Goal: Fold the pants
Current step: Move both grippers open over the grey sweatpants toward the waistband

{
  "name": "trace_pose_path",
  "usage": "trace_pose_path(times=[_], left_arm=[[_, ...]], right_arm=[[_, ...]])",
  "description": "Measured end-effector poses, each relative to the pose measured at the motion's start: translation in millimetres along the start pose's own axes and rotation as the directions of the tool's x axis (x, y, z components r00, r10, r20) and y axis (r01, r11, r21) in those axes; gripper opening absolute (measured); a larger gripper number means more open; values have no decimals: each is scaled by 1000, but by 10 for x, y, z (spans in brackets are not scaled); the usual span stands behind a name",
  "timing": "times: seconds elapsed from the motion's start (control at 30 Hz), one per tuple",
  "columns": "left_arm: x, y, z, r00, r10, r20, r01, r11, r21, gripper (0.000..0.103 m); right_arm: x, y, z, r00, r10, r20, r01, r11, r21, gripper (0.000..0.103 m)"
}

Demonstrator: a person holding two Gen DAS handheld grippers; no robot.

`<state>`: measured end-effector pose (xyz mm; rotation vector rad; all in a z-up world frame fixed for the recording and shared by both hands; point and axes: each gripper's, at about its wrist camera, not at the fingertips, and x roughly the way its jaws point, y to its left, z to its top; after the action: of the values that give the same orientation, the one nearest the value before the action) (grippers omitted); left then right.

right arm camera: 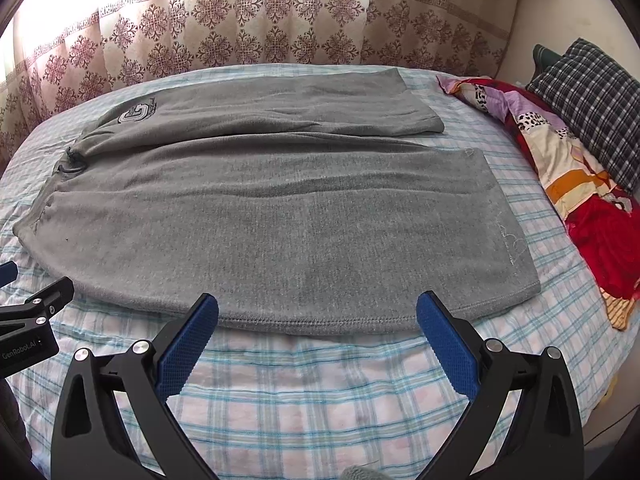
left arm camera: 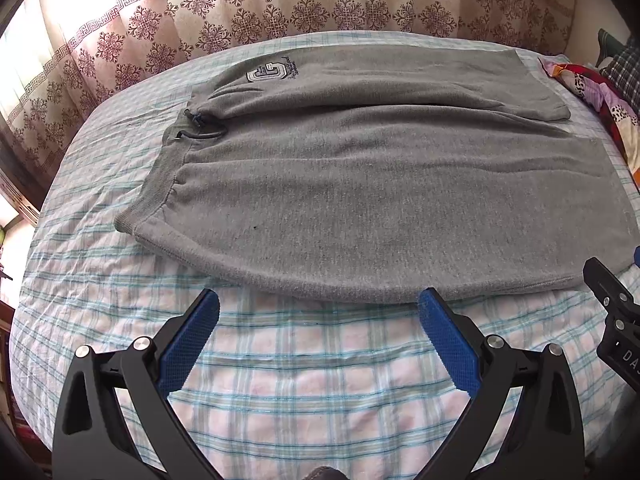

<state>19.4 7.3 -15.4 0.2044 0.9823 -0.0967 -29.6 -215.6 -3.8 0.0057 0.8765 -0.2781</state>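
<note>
Pants (left arm camera: pixel 360 184): grey, matt fleece-like knit, ribbed waistband. Sheet (left arm camera: pixel 280 380): thin checked woven cloth, creased. Left gripper (left arm camera: pixel 319 300): matt black plastic, bright metal pins; pads (left arm camera: pixel 188 344) blue, rough-textured. Curtain (right arm camera: pixel 240 24): printed fabric.

My left gripper (left arm camera: pixel 319 312) has matte black angular arms with triangular cut-outs and round silver screws (left arm camera: pixel 141 344); its fingers (left arm camera: pixel 188 346) carry blue pads with a fine knurled texture; my right gripper (right arm camera: pixel 318 314) looks identical; white lettering on the left one's black body (right arm camera: pixel 20 354) reads "GenRobot.AI".
</note>
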Motion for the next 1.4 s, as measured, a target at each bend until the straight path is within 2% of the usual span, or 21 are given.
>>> trace_pose_path(times=[0.33, 0.57, 0.77, 0.87, 1.0, 1.1, 1.13, 1.27, 1.4], left_arm=[[-74, -74, -8, 1000, -25, -9, 25, 1000, 4, 100], [48, -124, 154, 1000, 18, -6, -18, 999, 51, 100], [279, -196, 315, 999, -36, -20, 37, 998, 52, 100], [431, -227, 354, 997, -62, -52, 64, 997, 48, 100], [607, -294, 340, 993, -93, -70, 96, 994, 52, 100], [734, -296, 227, 985, -104, -137, 113, 992, 56, 100], [756, -292, 188, 981, -113, -155, 122, 991, 52, 100], [742, -249, 81, 981, -123, -150, 131, 990, 46, 101], [711, -263, -8, 989, -116, -95, 121, 991, 53, 101]], right_arm=[[-31, -15, 2, 1000, 7, -15, -7, 1000, 2, 98], [166, -105, 72, 999, -24, -36, 24, 1000, 4, 98], [388, -125, 194, 999, -43, -24, 43, 999, -8, 98], [552, -108, 263, 998, -56, -32, 54, 998, -39, 98], [794, -140, 266, 994, -31, -109, 26, 999, -40, 98], [997, -237, 125, 972, 37, -233, -40, 999, -7, 98], [971, -247, 107, 976, 45, -211, -48, 999, -11, 98], [944, -215, 33, 975, 35, -219, -45, 998, -40, 98], [940, -195, -5, 974, 42, -224, -53, 998, -46, 98]])
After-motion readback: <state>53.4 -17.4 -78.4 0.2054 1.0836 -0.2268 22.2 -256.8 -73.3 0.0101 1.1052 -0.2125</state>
